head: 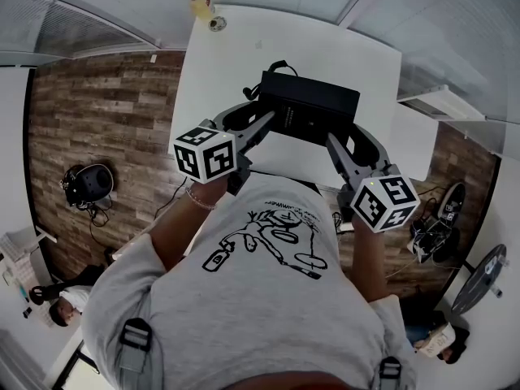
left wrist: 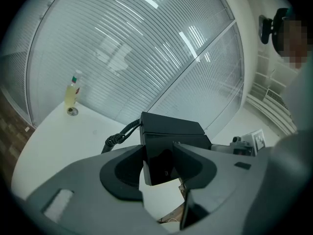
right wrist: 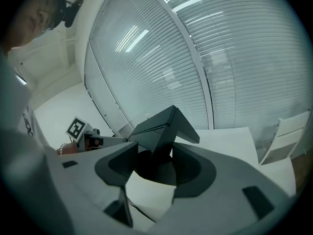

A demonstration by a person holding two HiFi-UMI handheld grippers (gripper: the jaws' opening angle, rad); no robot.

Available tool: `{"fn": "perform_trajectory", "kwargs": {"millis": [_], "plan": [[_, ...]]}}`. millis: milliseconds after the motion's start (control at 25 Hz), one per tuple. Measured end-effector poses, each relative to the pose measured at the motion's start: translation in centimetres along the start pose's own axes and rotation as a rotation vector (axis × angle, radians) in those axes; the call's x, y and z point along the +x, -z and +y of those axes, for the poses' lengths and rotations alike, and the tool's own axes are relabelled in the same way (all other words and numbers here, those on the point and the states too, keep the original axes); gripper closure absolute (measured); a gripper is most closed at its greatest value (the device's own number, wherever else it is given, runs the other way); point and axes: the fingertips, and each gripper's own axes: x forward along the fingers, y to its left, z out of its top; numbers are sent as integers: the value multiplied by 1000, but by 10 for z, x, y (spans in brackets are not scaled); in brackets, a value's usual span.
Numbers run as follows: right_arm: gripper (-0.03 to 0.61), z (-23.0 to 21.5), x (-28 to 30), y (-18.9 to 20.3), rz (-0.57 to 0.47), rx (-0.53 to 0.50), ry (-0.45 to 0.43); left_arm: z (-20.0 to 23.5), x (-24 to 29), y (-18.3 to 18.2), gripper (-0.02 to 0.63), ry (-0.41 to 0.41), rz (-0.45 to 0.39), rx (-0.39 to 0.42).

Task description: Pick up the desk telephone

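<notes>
Above the near half of a white bench (head: pixel 244 63), held between two tools: a black desk telephone (head: pixel 309 108), tilted, one corner raised. On its left end, the left tool (head: pixel 262 114), jaws closed against both sides of the casing; on its right end, the right tool (head: pixel 345 136), clamped likewise. Unclear whether lifted wholly clear of the bench top. Trailing from the telephone's far side, a coiled cord (left wrist: pixel 117 138). At the bench's far corner, well apart, a clear bottle (head: pixel 200 0) of yellowish liquid, upright. Beyond the bench edge, wood-plank floor (head: pixel 106 112).
</notes>
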Motion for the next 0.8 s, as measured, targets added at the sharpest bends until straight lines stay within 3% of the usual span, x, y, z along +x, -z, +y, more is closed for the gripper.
{"fn": "perform_trajectory", "kwargs": {"millis": [800], "plan": [[379,2,-10,-7,-21,-13,-5,-10,-3,-1,439,6,-18,-5]]}}
